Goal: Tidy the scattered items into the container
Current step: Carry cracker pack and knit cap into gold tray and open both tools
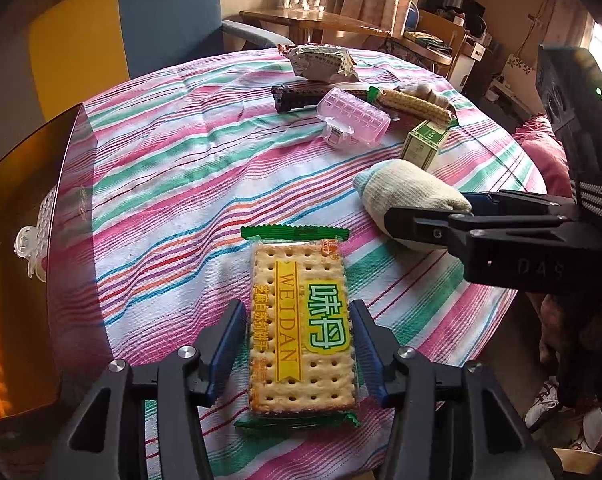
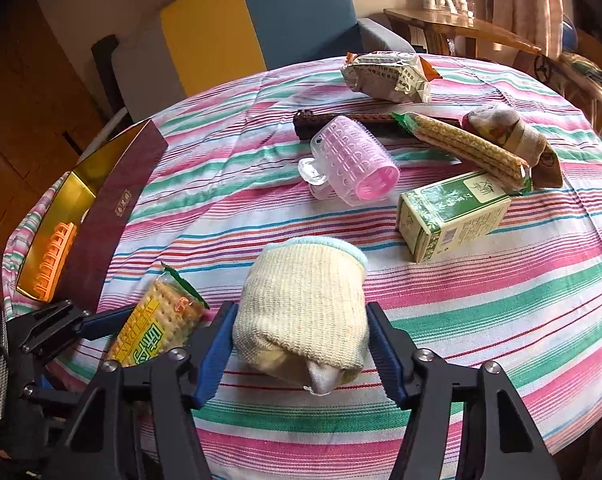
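Observation:
My left gripper (image 1: 299, 344) is closed on a WEIDAN cracker packet (image 1: 301, 320), which lies on the striped tablecloth; the packet also shows in the right wrist view (image 2: 157, 328). My right gripper (image 2: 301, 344) is closed on a rolled cream sock (image 2: 305, 312), seen in the left wrist view (image 1: 409, 196) with the right gripper (image 1: 425, 224) on it. The container, a dark red box with gold lining (image 2: 113, 200), stands at the left table edge and holds an orange comb (image 2: 55, 260).
Farther back lie a pink hair roller (image 2: 353, 164), a green carton (image 2: 449, 216), a wafer stick packet (image 2: 469, 148), a dark comb (image 2: 325, 120), a rolled brown sock (image 2: 509, 136) and a grey snack bag (image 2: 385, 76). A blue and yellow chair (image 2: 261, 16) stands behind the table.

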Demonstrator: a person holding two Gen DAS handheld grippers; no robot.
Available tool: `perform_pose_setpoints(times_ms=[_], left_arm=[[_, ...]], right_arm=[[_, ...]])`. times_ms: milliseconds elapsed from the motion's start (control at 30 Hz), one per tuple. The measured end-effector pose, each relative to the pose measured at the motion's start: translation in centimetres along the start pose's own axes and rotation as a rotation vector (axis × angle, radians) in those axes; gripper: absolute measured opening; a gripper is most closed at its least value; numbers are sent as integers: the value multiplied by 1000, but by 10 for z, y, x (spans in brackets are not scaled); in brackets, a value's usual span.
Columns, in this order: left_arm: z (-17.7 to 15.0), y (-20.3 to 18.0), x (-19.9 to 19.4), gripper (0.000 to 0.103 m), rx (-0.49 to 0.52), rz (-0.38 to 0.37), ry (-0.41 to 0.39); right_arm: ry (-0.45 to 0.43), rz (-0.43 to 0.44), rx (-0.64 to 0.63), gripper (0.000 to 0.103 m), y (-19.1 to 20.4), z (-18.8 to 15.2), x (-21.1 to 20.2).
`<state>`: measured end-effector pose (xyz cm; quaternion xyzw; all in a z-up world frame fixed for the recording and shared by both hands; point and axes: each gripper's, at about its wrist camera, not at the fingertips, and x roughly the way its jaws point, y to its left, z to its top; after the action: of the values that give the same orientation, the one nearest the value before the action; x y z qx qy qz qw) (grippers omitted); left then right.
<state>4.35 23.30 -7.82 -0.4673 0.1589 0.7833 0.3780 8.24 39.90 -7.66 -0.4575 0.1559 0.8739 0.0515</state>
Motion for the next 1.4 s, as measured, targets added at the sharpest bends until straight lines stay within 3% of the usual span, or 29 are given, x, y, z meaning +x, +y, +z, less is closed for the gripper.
perform_pose_setpoints(times_ms=[300,800,1067,1400], left_arm=[[-3,5,-6,50,-43,-17,-21],[-1,17,-48,50,-100,-18,-123],[-3,54,-77,50,-200,42,-191],[-18,114,-103,50,-330,175,-234]], right_arm=[[-26,-66,-45,60,9,-3,-3],[-85,-58,-41,60,26,7,-26],[-146,17,-99,60,63,35,-38],[-172,118,-211,60,131,58,-32]])
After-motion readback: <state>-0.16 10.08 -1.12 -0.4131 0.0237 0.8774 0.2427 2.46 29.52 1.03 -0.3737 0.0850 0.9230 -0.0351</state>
